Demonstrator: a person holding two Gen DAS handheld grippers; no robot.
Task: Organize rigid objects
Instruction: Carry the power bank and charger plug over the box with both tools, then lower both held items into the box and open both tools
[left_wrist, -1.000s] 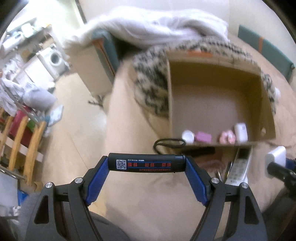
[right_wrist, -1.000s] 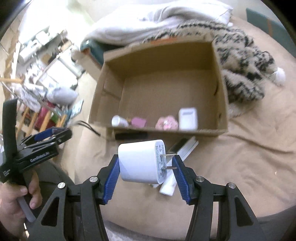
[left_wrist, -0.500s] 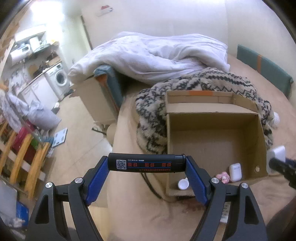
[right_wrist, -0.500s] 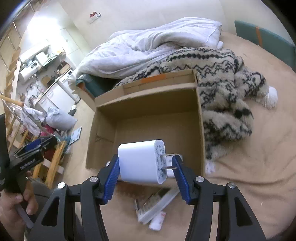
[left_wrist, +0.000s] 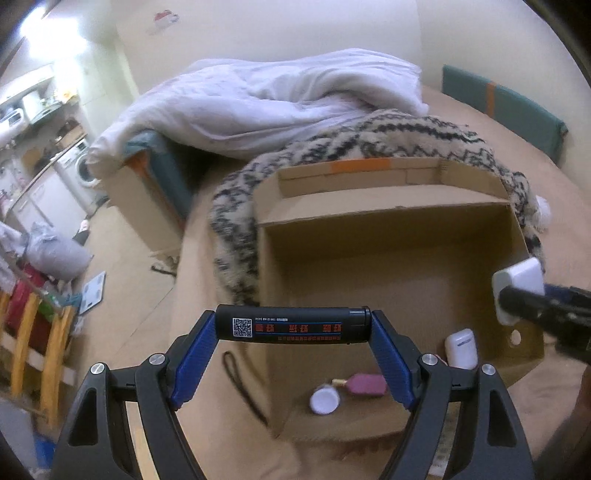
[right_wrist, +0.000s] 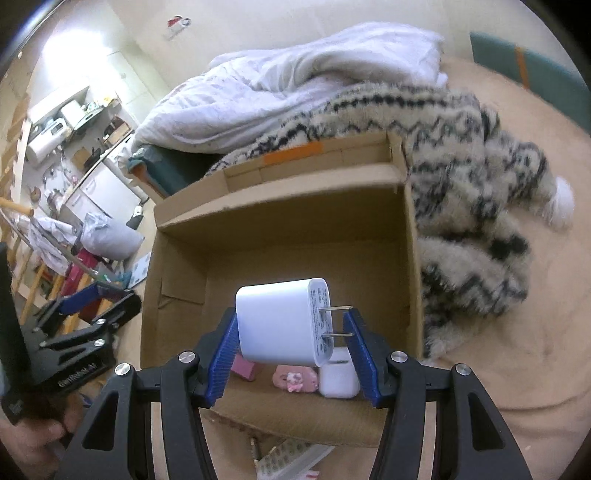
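Bed (right_wrist: 554, 280): tan cover, filling the right and bottom of both views.

Duvet (left_wrist: 280, 99): white, heaped across the upper middle.

Knit (right_wrist: 476, 177): cream and black, bunched behind the box and along its right side.

Box (left_wrist: 391, 221): open cardboard, centre of both views, on the bed. At its near wall lie a white case (right_wrist: 338, 376), a pink figure (right_wrist: 293, 378), a pink bottle (left_wrist: 364, 384) and a white cap (left_wrist: 324, 401).

Your left gripper (left_wrist: 293, 360): lower centre of the left view, jaws set wide, the blue pads clamped on the two ends of a black tube (left_wrist: 293, 325) lying crosswise; red print and a QR label face you. It sits over the box's near-left corner.

Your right gripper (right_wrist: 291, 356): lower centre of the right view, jaws about half open, closed on a white charger (right_wrist: 280, 325). One pad presses the body; the prongs point at the other. The charger sits above the box's near end, over the case.
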